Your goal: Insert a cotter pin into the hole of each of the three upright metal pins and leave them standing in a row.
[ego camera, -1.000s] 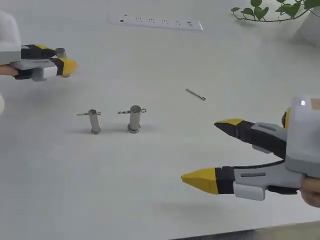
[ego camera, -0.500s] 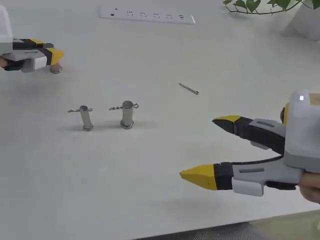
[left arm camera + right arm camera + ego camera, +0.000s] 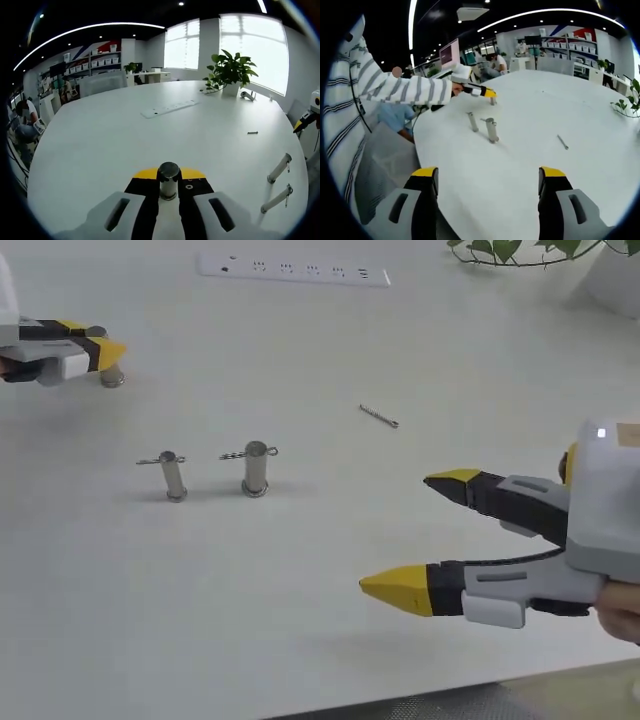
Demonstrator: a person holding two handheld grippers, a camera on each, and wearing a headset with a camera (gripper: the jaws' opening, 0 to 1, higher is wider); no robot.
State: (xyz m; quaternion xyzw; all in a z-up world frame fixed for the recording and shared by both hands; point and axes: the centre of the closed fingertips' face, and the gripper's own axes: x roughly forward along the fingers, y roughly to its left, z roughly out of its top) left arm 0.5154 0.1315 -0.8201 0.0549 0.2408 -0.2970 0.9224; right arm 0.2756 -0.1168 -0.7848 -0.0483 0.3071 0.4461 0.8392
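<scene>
Cotter pin (image 3: 378, 417) lies loose on the table (image 3: 300, 620); judged light, stiff, slippery, best pinched near one end. Right gripper (image 3: 408, 532) is held apart; left gripper (image 3: 115, 352) is clamped on a metal pin (image 3: 168, 180).

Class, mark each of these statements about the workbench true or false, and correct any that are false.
1. Both standing pins carry cotter pins. True.
2. The right claw is shut on a cotter pin. False: it is open and empty.
3. The left claw grips a third pin. True.
4. The loose cotter pin lies between the standing pins. False: it lies apart, to their right in the head view.
</scene>
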